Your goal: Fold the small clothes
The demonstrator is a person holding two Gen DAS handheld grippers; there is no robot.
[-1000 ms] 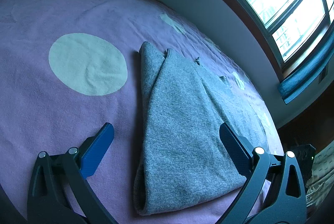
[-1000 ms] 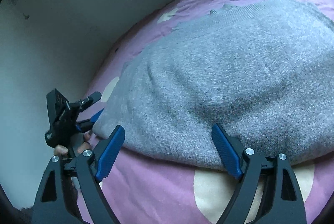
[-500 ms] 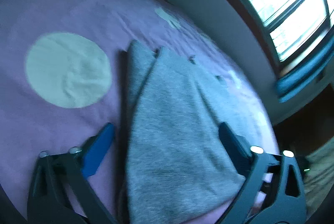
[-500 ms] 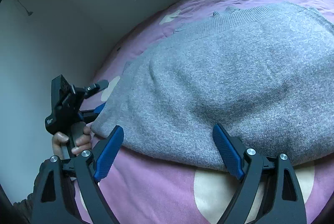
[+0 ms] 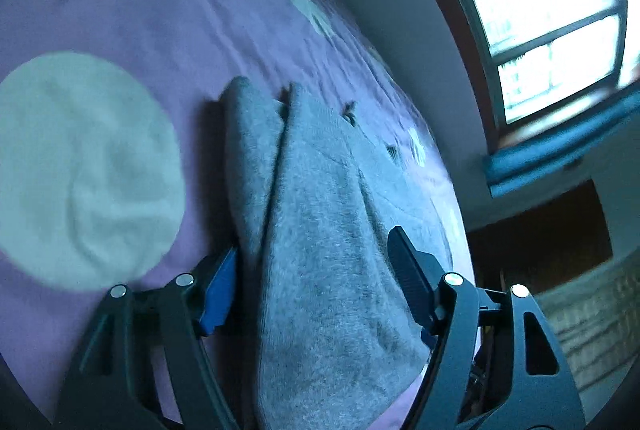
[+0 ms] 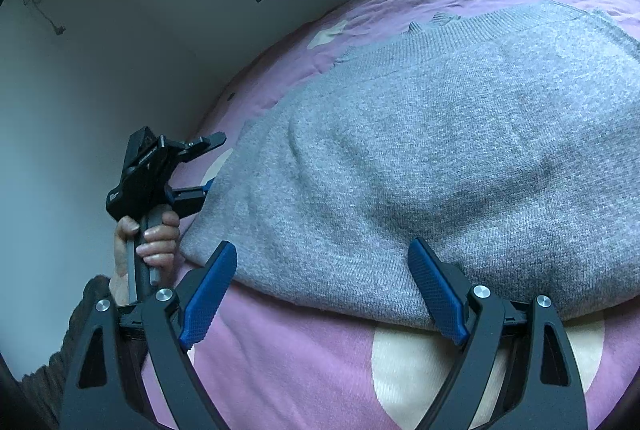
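No readable writing for me (the white mark on my left tongs is too small). The grey knit sweater lies folded on the pink dotted bed, filling mid-frame. Left tongs have just been closing around its corner; right tongs spread, empty.
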